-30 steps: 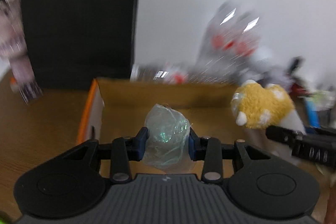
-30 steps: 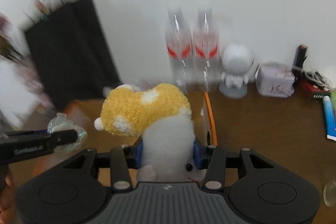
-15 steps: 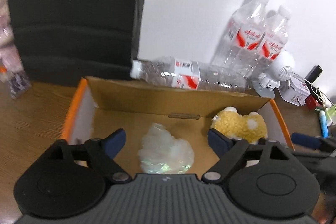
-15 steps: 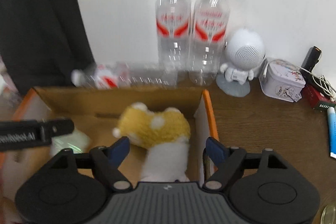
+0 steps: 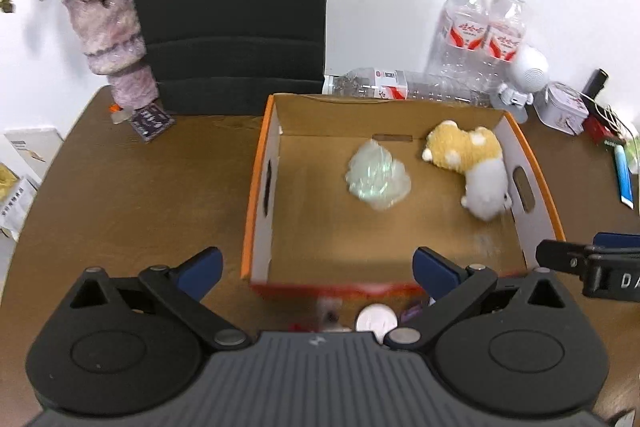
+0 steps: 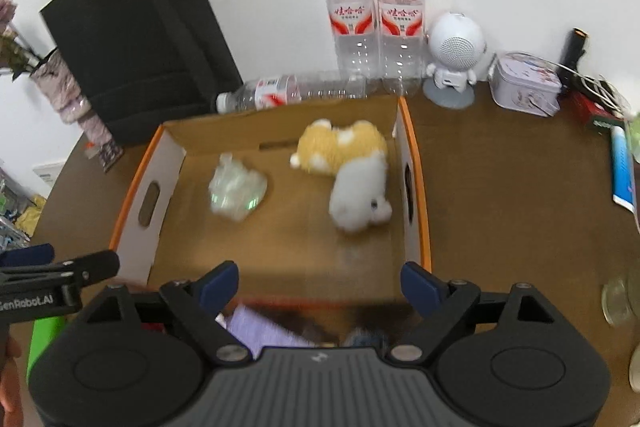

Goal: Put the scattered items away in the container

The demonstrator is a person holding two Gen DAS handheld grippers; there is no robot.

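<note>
Now both jaws wide, nothing between either pair, having just been opening. Left gripper poised above the near left corner of the cardboard box, blue pads spread far apart, one over the wooden table, the other over the box's near edge. Right gripper likewise spread, over the box's near right part.

Inside the box, seen from the left wrist: crumpled clear plastic wrap lying on the floor at about 12 o'clock from the left gripper, near the box's middle; plush toy, yellow and white, at about 1 o'clock, close against the right wall beside the handle slot. Both a little blurred. Wrap and toy apart, not touching.

From the right wrist: wrap at about 11 o'clock, toy at about 12 o'clock, box floor bare between them.

Beyond the far wall at 12 o'clock: one water bottle lying on its side, just behind the box, and two upright bottles side by side against the white wall. Just right of those, a small white robot-shaped speaker and a pale tin. At 10 o'clock a black paper bag, and a wrapped bunch of flowers beside it.

Near the cameras, below the box's near edge, blurred small objects; cannot tell what.
</note>
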